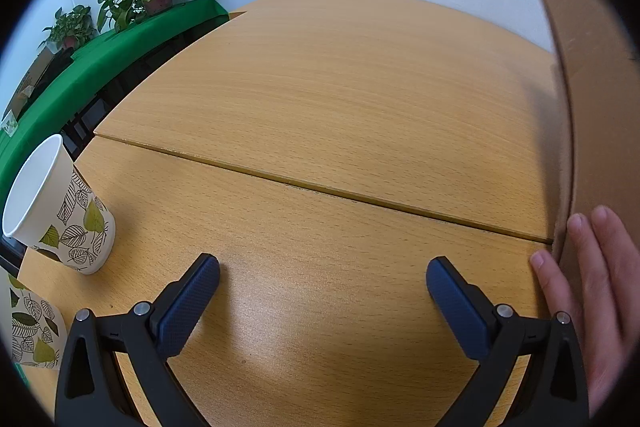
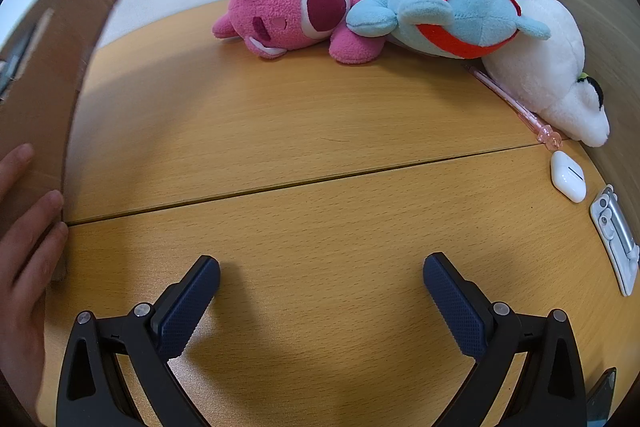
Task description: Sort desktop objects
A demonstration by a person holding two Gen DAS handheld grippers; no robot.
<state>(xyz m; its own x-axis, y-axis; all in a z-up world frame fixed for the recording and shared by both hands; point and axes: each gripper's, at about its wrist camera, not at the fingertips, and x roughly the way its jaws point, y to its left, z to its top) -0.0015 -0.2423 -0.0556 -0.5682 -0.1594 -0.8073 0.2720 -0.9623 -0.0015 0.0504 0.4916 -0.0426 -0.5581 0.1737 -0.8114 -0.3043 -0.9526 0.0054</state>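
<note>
Left claw (image 1: pixel 323 273) spread wide over bare tabletop (image 1: pixel 340 107), right claw (image 2: pixel 322 271) likewise spread and empty, plush toys (image 2: pixel 360 11) piled at the far edge, cardboard box (image 2: pixel 44 87) steadied by a hand (image 2: pixel 24 247), leaf-printed paper cup (image 1: pixel 60 211) stood near the left edge.

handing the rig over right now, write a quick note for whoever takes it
Left gripper: open, empty, over bare table.
Right gripper: open, empty.
A bare hand rests against the cardboard box between the two grippers.
Leaf-print paper cup stands far left, a second one nearer.
Far right: pink plush, blue plush, white plush, pink pen, earbud case.
Nothing looks sorted yet; everything remains.
</note>
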